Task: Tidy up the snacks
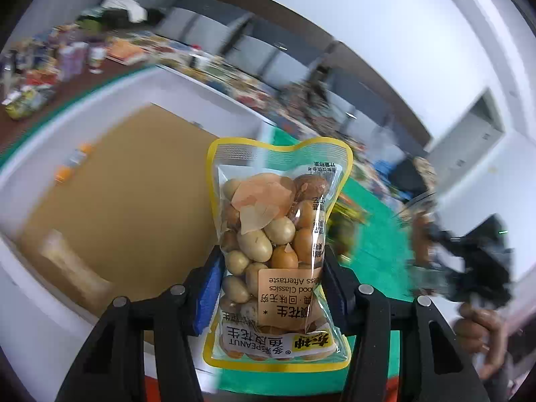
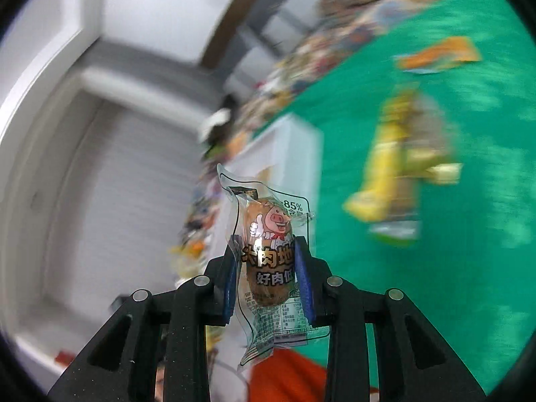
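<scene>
Clear plastic: your left gripper (image 1: 268,284) is clamped on the peanut pouch (image 1: 278,251), long axis pointing away between the fingers.
Right gripper (image 2: 268,278): clenched on the sausage packet (image 2: 268,251), upright, held off the green mat (image 2: 435,268).
Bin (image 1: 127,181): lies ahead and left of the peanut pouch; your left hand looks nearer.
Loose yellow packet (image 2: 395,167): on the mat, right of the sausage.

both wrist views close behind gripper, angled down; share green tabletop (image 1: 375,251).
</scene>
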`<state>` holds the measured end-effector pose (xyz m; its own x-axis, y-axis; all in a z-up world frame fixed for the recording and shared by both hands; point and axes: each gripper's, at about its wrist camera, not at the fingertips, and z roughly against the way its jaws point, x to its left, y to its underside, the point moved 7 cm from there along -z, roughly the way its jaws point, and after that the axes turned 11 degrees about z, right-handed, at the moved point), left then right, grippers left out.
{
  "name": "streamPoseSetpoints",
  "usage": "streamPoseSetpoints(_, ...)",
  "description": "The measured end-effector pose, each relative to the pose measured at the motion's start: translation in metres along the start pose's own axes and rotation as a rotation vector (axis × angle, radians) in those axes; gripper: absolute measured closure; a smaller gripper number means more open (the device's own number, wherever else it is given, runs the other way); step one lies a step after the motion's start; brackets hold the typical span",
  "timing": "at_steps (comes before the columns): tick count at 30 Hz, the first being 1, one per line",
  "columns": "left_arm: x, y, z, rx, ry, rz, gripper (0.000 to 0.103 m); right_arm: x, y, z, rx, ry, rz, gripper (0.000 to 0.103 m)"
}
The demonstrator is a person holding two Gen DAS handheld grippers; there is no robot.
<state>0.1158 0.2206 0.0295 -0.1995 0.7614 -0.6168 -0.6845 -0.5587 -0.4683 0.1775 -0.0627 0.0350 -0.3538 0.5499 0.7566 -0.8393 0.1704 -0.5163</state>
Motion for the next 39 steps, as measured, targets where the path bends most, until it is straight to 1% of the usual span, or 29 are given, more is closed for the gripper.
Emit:
streamPoseSetpoints(2, 0.027, -0.017, 0.003, -0.03, -0.08, 0.01, 0.049, 0.042, 0.002, -0.04, 0.05, -0.048, 0.051, 0.071)
streamPoseSetpoints(3, 0.039, -0.023, 0.004, -0.043, -0.117, 0.008, 0.048, 0.053, 0.004, -0.054, 0.065, -0.053, 0.069, 0.071)
streamPoseSetpoints(4, 0.054, -0.029, 0.002, -0.052, -0.171, 0.004, 0.045, 0.066, 0.005, -0.072, 0.081, -0.05, 0.094, 0.07)
streamPoseSetpoints(6, 0.076, -0.033, -0.001, -0.053, -0.249, 0.016, 0.033, 0.085, 0.01, -0.105, 0.096, -0.039, 0.133, 0.061)
streamPoseSetpoints(7, 0.089, -0.035, -0.004, -0.052, -0.295, 0.031, 0.022, 0.092, 0.013, -0.123, 0.11, -0.014, 0.16, 0.053)
streamPoseSetpoints(8, 0.098, -0.034, -0.004, -0.053, -0.324, 0.042, 0.018, 0.093, 0.016, -0.134, 0.13, 0.019, 0.184, 0.036)
streamPoseSetpoints(9, 0.105, -0.03, -0.006, -0.055, -0.339, 0.045, 0.018, 0.094, 0.019, -0.141, 0.145, 0.059, 0.207, 0.034)
streamPoseSetpoints(11, 0.112, -0.02, -0.004, -0.06, -0.349, 0.045, 0.015, 0.089, 0.025, -0.143, 0.137, 0.135, 0.26, 0.034)
streamPoseSetpoints(12, 0.112, -0.015, -0.003, -0.063, -0.346, 0.045, 0.013, 0.083, 0.026, -0.141, 0.132, 0.149, 0.275, 0.034)
streamPoseSetpoints(13, 0.112, -0.01, -0.002, -0.065, -0.342, 0.046, 0.011, 0.077, 0.028, -0.135, 0.125, 0.171, 0.295, 0.033)
streamPoseSetpoints(14, 0.109, -0.004, -0.003, -0.065, -0.333, 0.047, 0.01, 0.062, 0.032, -0.123, 0.109, 0.226, 0.324, 0.033)
streamPoseSetpoints(15, 0.102, 0.003, -0.004, -0.062, -0.316, 0.045, 0.01, 0.051, 0.03, -0.122, 0.097, 0.27, 0.34, 0.033)
streamPoseSetpoints(17, 0.081, 0.011, -0.01, -0.05, -0.275, 0.029, 0.01, 0.014, 0.036, -0.097, 0.061, 0.384, 0.381, 0.032)
streamPoseSetpoints(18, 0.066, 0.017, -0.014, -0.041, -0.25, 0.011, 0.01, -0.013, 0.04, -0.081, 0.047, 0.471, 0.401, 0.032)
streamPoseSetpoints(19, 0.05, 0.025, -0.017, -0.032, -0.22, -0.013, 0.01, -0.032, 0.043, -0.073, 0.043, 0.538, 0.414, 0.032)
streamPoseSetpoints(20, 0.032, 0.033, -0.021, -0.019, -0.187, -0.045, 0.01, -0.06, 0.05, -0.057, 0.045, 0.619, 0.421, 0.032)
streamPoseSetpoints(22, -0.008, 0.055, -0.029, 0.012, -0.123, -0.112, 0.01, -0.112, 0.065, -0.021, 0.062, 0.752, 0.403, 0.033)
streamPoseSetpoints(24, -0.05, 0.084, -0.043, 0.062, -0.056, -0.188, 0.009, -0.16, 0.077, 0.017, 0.074, 0.87, 0.373, 0.033)
streamPoseSetpoints(26, -0.081, 0.109, -0.062, 0.119, -0.023, -0.25, 0.004, -0.196, 0.086, 0.058, 0.066, 0.965, 0.351, 0.033)
streamPoseSetpoints(27, -0.093, 0.124, -0.075, 0.151, -0.022, -0.283, 0.004, -0.207, 0.083, 0.068, 0.063, 0.992, 0.343, 0.033)
streamPoseSetpoints(28, -0.103, 0.143, -0.096, 0.19, -0.041, -0.325, 0.004, -0.22, 0.084, 0.084, 0.058, 1.024, 0.335, 0.033)
streamPoseSetpoints(29, -0.106, 0.155, -0.108, 0.206, -0.059, -0.345, 0.004, -0.23, 0.083, 0.095, 0.055, 1.048, 0.329, 0.033)
streamPoseSetpoints(30, -0.107, 0.169, -0.13, 0.229, -0.094, -0.367, 0.004, -0.235, 0.083, 0.104, 0.055, 1.064, 0.322, 0.033)
streamPoseSetpoints(32, -0.103, 0.182, -0.166, 0.25, -0.166, -0.384, 0.005, -0.249, 0.081, 0.115, 0.058, 1.086, 0.3, 0.033)
streamPoseSetpoints(33, -0.098, 0.184, -0.181, 0.252, -0.198, -0.384, 0.005, -0.254, 0.084, 0.121, 0.057, 1.088, 0.292, 0.032)
streamPoseSetpoints(35, -0.09, 0.187, -0.206, 0.241, -0.258, -0.387, 0.006, -0.26, 0.081, 0.129, 0.027, 1.072, 0.287, 0.029)
streamPoseSetpoints(39, -0.077, 0.177, -0.233, 0.174, -0.358, -0.437, 0.006, -0.266, 0.076, 0.126, 0.008, 1.059, 0.285, 0.025)
